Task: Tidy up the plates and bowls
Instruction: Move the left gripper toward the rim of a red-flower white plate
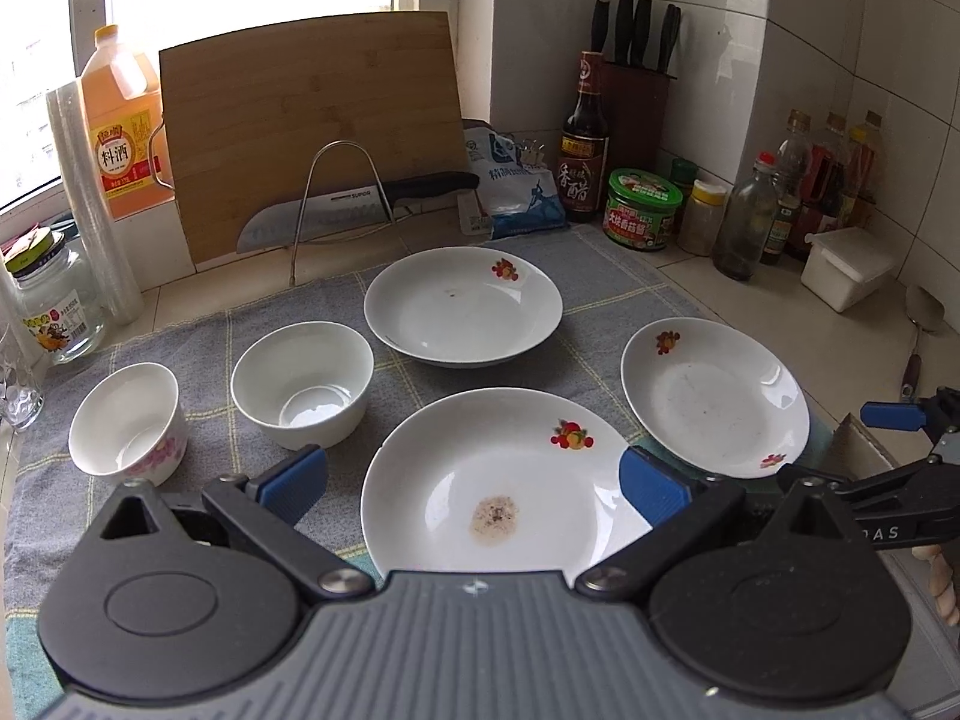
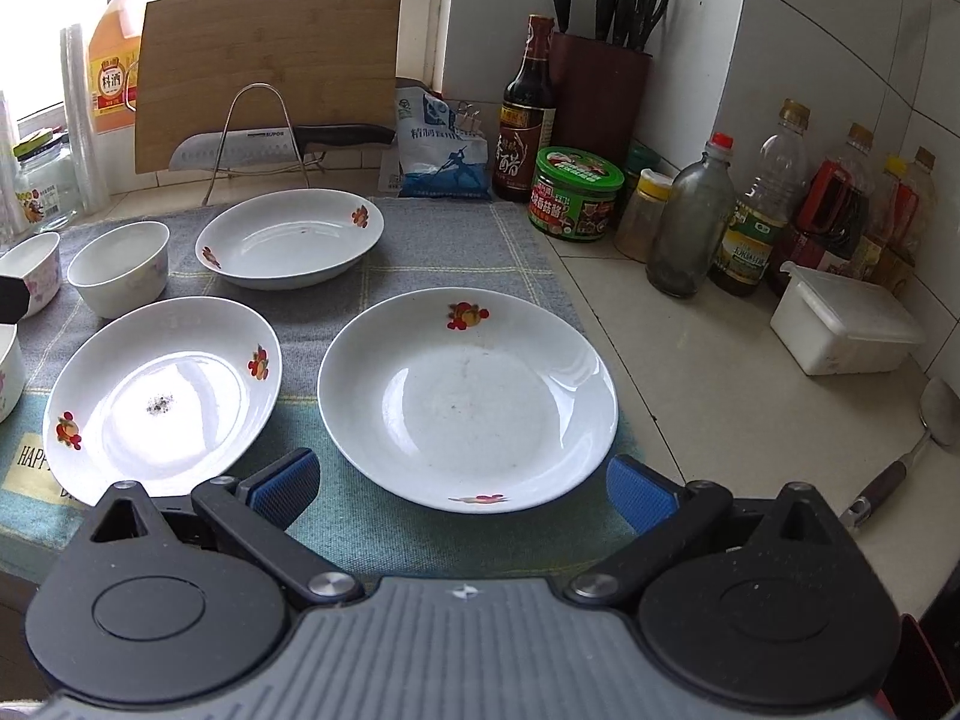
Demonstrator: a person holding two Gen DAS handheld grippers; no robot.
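Three white plates with fruit prints lie on a grey checked cloth (image 1: 384, 294). The near plate (image 1: 498, 480) has a brown stain and sits between my open left gripper's (image 1: 474, 483) fingers. The right plate (image 1: 714, 396) and the far plate (image 1: 462, 306) lie apart. Two white bowls (image 1: 303, 384) (image 1: 126, 417) stand at the left. In the right wrist view my open right gripper (image 2: 465, 489) hovers just before the right plate (image 2: 468, 399); the stained plate (image 2: 162, 390), far plate (image 2: 288, 237) and bowls (image 2: 120, 267) lie to its left. The right gripper also shows in the left wrist view (image 1: 900, 420).
A bamboo cutting board (image 1: 312, 126) and a knife (image 1: 360, 204) on a wire rack stand at the back. Bottles and jars (image 2: 690, 222), a knife block (image 2: 600, 90), a white box (image 2: 840, 324) and a spatula (image 2: 912, 438) line the tiled counter at right. A glass jar (image 1: 54, 306) stands left.
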